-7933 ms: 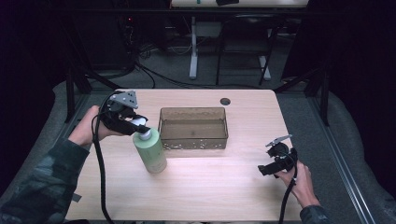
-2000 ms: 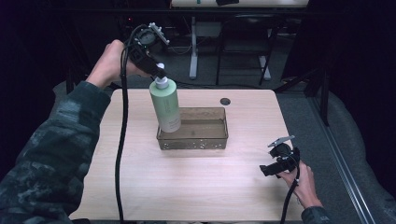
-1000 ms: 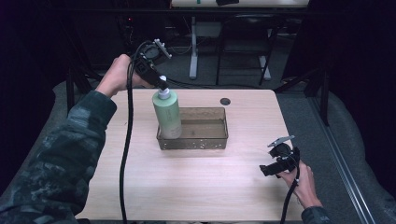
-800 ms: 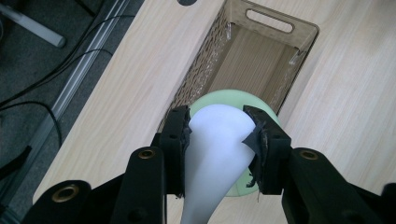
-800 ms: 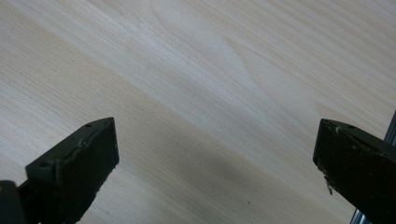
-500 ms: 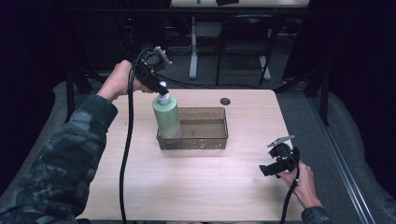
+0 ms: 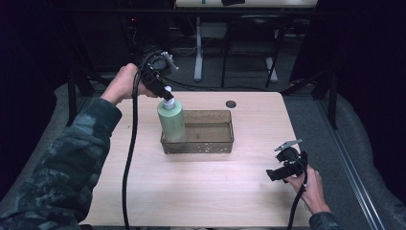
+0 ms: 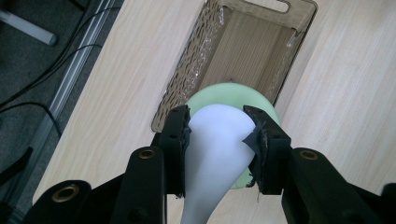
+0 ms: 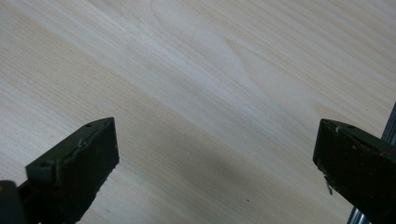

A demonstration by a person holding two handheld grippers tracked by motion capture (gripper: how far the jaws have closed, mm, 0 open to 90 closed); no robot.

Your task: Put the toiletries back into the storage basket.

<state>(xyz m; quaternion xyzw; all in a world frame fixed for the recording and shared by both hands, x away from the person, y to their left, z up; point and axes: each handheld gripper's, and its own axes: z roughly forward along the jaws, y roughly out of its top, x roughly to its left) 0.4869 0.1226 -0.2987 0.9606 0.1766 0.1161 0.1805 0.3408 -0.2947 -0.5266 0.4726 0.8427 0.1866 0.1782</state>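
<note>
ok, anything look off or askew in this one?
Nothing spilled or broken. The green bottle stands about upright at the left end of the clear bin, the left gripper shut on its white pump. One oddity: a pad on the fingers looks torn, a flap sticking out. The right gripper is open over the table.

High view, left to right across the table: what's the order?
Left gripper shut on the green pump bottle's white pump → clear bin → round table hole → right gripper, jaws open.
</note>
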